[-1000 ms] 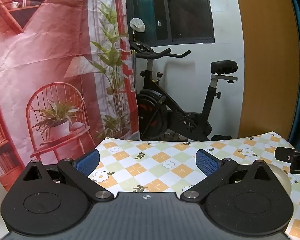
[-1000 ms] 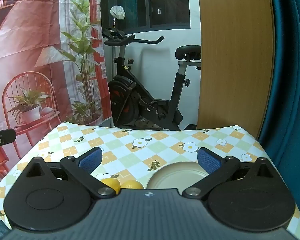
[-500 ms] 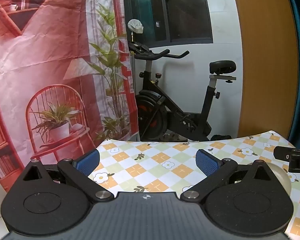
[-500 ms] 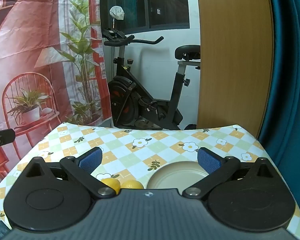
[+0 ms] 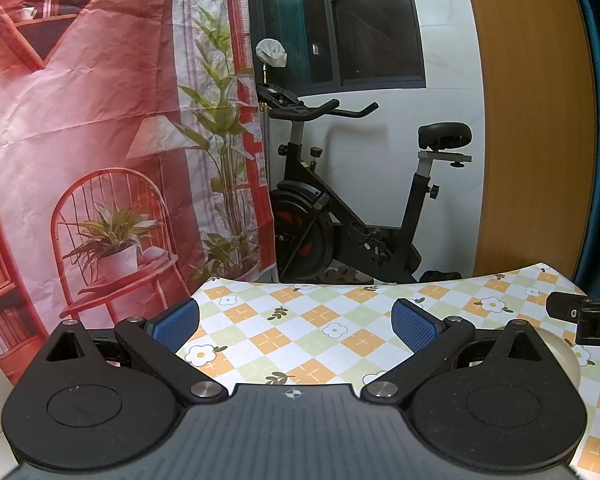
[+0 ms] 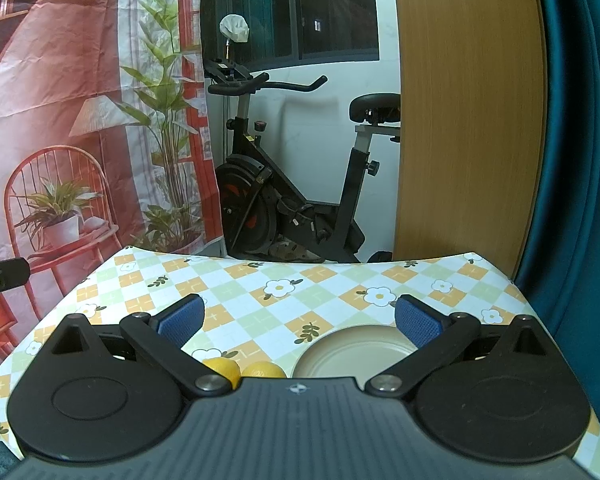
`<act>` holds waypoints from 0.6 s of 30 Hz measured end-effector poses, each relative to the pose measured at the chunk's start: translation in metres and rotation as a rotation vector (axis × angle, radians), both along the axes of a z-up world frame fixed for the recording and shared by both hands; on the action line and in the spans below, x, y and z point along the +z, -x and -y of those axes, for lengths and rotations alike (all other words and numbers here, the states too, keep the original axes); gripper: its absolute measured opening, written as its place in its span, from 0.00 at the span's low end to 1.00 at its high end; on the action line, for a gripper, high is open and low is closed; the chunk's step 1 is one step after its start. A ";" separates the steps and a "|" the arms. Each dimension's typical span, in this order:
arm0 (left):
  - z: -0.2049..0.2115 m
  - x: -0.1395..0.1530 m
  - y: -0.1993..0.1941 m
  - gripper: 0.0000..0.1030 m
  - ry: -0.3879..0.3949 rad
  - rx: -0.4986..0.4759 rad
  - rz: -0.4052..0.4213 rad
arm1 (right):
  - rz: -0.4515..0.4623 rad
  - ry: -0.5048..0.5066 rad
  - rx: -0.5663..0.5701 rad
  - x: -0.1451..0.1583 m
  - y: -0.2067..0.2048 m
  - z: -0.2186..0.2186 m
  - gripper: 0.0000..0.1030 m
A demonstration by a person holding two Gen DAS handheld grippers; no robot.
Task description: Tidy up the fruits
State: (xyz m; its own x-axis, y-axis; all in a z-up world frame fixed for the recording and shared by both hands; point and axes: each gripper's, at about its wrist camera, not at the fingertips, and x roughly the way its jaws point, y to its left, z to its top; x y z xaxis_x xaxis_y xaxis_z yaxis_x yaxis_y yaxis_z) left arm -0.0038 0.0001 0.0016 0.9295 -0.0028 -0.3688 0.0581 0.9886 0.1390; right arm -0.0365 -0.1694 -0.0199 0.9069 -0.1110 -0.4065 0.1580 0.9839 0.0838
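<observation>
- Both claws stand wide apart and empty: the left gripper (image 5: 296, 322) over bare checked tablecloth (image 5: 320, 320), the right gripper (image 6: 298, 320) over the fruit
- Two yellow fruits (image 6: 240, 370) lie touching, near and left of centre under the right gripper, just left of the beige plate (image 6: 352, 350)
- Judged first step: tip the right gripper down, centre one fruit between the pads, close gently since round fruit rolls
- Place it on the plate, away from the rim

two yellow fruits (image 6: 242, 371) touching, beside beige plate (image 6: 352, 350)
</observation>
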 end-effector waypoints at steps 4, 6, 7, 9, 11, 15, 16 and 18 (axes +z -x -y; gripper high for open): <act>0.000 0.000 0.000 1.00 0.001 -0.003 0.002 | 0.001 0.001 0.000 -0.003 0.000 -0.001 1.00; 0.000 0.000 0.001 1.00 0.001 -0.004 0.003 | 0.002 0.000 -0.001 0.000 0.001 0.000 1.00; -0.001 0.000 0.001 1.00 0.002 -0.005 0.005 | 0.003 0.000 -0.001 0.004 0.001 0.001 1.00; -0.001 0.000 0.000 1.00 0.004 -0.005 0.005 | 0.005 0.000 -0.002 0.006 0.000 0.002 1.00; -0.002 -0.001 0.001 1.00 0.006 -0.007 0.005 | 0.008 0.001 -0.003 0.007 0.002 0.002 1.00; -0.002 -0.001 0.000 1.00 0.007 -0.007 0.005 | 0.008 0.001 -0.003 0.007 0.002 0.002 1.00; -0.002 -0.001 0.000 1.00 0.007 -0.007 0.005 | 0.009 0.001 -0.003 0.006 0.002 0.002 1.00; -0.002 -0.001 0.000 1.00 0.007 -0.007 0.006 | 0.010 0.001 -0.003 0.006 0.002 0.002 1.00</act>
